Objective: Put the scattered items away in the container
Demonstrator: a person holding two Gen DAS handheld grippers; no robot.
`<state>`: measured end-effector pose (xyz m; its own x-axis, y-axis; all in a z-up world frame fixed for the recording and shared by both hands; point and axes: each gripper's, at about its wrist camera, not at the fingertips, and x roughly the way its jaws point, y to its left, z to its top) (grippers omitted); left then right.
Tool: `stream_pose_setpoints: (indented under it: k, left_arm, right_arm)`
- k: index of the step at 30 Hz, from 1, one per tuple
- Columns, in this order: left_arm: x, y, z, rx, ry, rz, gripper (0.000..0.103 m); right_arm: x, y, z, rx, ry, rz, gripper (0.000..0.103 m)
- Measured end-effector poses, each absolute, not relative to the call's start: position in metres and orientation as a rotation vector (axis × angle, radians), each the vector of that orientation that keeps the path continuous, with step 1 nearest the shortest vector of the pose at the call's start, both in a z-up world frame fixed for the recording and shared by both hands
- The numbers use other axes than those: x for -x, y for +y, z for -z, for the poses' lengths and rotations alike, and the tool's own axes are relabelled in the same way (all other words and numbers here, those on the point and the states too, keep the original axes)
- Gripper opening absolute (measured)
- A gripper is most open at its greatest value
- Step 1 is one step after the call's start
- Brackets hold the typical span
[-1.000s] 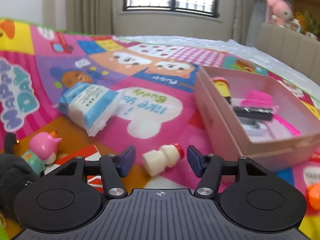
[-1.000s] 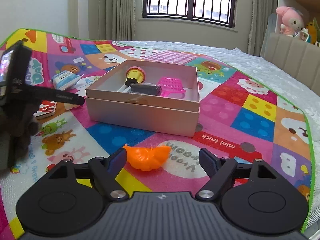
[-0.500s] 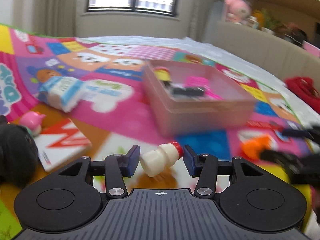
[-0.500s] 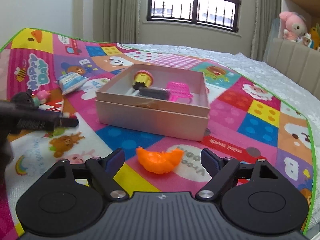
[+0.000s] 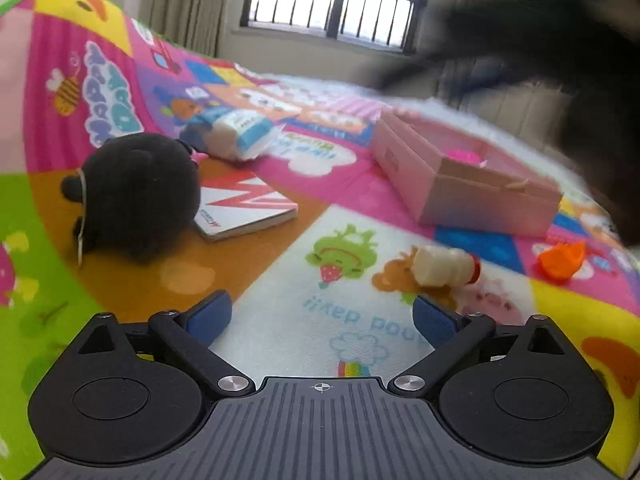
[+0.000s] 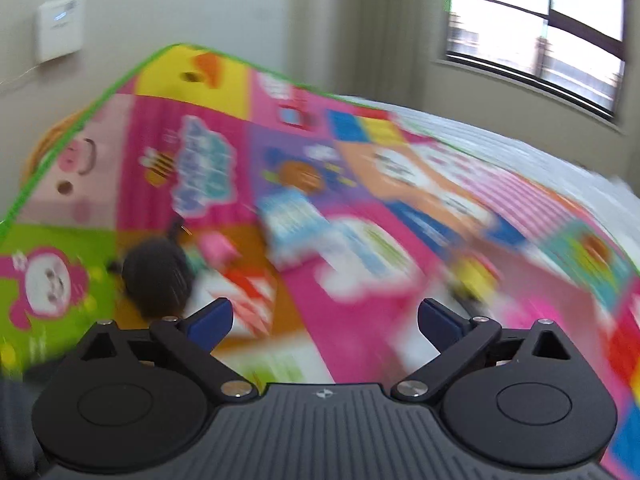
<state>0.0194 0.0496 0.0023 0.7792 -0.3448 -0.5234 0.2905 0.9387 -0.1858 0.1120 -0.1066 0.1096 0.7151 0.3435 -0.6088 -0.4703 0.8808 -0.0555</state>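
the small white bottle (image 5: 442,266) lay on its side on the play mat (image 5: 280,320), short of the pink box (image 5: 460,184). both hand-held grippers, left (image 5: 322,318) and right (image 6: 324,318), gaped wide, empty. it looked light, rigid, likely slick; best gripped across its body.

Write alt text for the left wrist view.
The left claw hangs open over a colourful play mat, nothing between its fingers. Ahead lie a small white bottle, an orange toy and a pink box.

Left tongs (image 5: 322,316) and right tongs (image 6: 325,316) gape (empty).
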Motion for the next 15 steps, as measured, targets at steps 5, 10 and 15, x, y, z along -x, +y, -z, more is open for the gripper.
stream_pose_setpoints:
  k: [5,10,15]
  left_arm:
    - [-0.019,0.049,0.0,0.093,0.578,0.336,0.103]
    - [-0.019,0.053,0.002,0.125,0.576,0.349,0.103]
    - [-0.02,0.053,0.003,0.124,0.576,0.348,0.103]
  right_arm:
    - [-0.208,-0.007,-0.089,0.338,0.67,-0.507,0.099]
    - [-0.268,0.035,-0.039,0.45,0.741,-0.394,0.082]
    - [-0.258,0.008,-0.042,0.372,0.847,-0.413,0.054]
